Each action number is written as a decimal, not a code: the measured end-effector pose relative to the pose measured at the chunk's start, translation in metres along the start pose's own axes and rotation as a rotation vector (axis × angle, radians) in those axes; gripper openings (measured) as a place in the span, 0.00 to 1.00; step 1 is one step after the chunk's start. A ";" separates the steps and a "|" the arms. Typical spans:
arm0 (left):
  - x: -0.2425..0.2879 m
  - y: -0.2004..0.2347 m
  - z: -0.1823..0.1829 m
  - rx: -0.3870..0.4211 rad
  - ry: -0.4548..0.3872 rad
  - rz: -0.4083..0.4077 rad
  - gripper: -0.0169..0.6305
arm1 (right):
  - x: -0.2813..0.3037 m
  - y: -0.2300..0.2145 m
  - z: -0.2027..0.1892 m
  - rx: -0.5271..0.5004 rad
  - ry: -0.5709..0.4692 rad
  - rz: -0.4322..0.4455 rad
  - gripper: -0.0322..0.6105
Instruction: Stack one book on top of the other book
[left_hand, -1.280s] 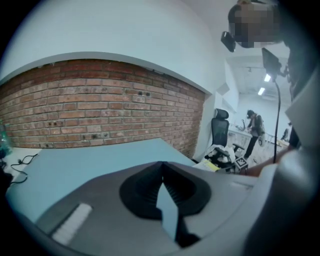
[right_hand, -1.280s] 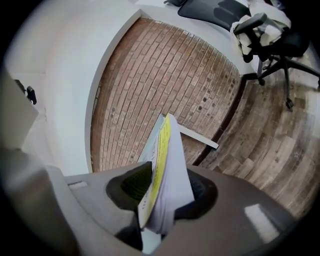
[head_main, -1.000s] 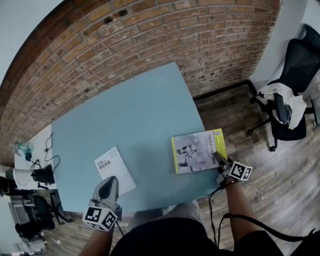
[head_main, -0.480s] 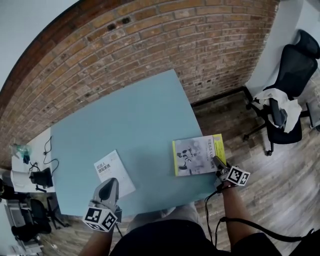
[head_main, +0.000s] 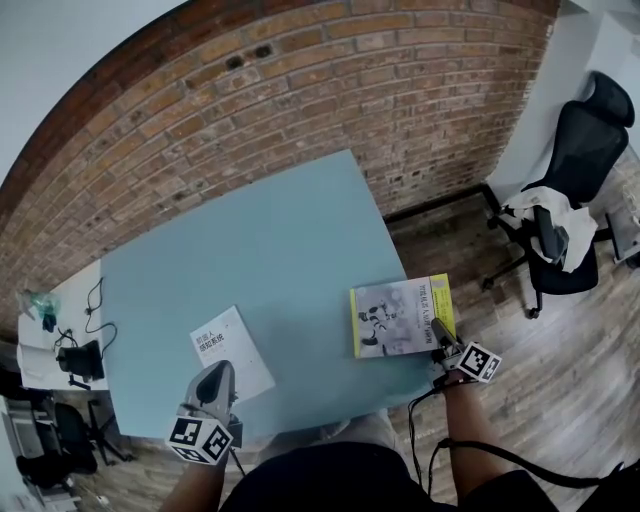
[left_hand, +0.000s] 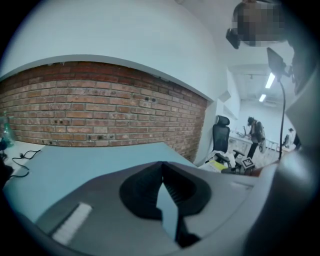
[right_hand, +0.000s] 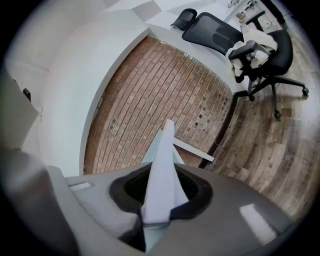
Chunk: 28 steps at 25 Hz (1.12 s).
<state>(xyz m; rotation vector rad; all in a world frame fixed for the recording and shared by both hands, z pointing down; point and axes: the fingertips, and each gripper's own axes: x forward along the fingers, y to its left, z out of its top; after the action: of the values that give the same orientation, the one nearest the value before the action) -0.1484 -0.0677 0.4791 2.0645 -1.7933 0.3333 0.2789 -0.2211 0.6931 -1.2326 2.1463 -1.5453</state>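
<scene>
On the desk (head_main: 260, 240), as the head view shows it, 2 books lie well apart: the white book (head_main: 230, 352) toward our left, the yellow book (head_main: 400, 316) by the right edge. The right tongs (head_main: 438, 330) sit at the yellow book's near right corner. The left tongs (head_main: 218, 372) hang by the white book's near corner; we cannot tell whether they touch it.

Through the left gripper view, the left tongs (left_hand: 161, 165) are clenched on nothing, with bare desk (left_hand: 75, 165) ahead.

Through the right gripper view, the right tongs (right_hand: 160, 186) have just been closing and clamp the yellow book (right_hand: 165, 150), whose edge runs up between the jaws.

We judge step 1, the pick-up, to be in hand. Next we must lift the yellow book clear, carry it left across the desk and lay it square on the white book. The grip must be firm, since a book held by 1 corner may sag or swing.
</scene>
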 end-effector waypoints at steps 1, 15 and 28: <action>0.000 0.001 0.000 -0.001 -0.002 -0.001 0.03 | -0.001 0.001 0.000 0.005 -0.006 -0.004 0.18; -0.006 0.008 0.002 -0.010 -0.042 -0.034 0.03 | -0.006 0.043 0.010 0.030 -0.102 0.078 0.16; -0.026 0.026 0.001 -0.029 -0.082 -0.033 0.03 | -0.011 0.078 0.012 0.054 -0.169 0.082 0.16</action>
<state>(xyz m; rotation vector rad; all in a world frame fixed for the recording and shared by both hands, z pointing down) -0.1782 -0.0473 0.4706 2.1137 -1.7977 0.2152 0.2543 -0.2135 0.6175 -1.1960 2.0101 -1.4030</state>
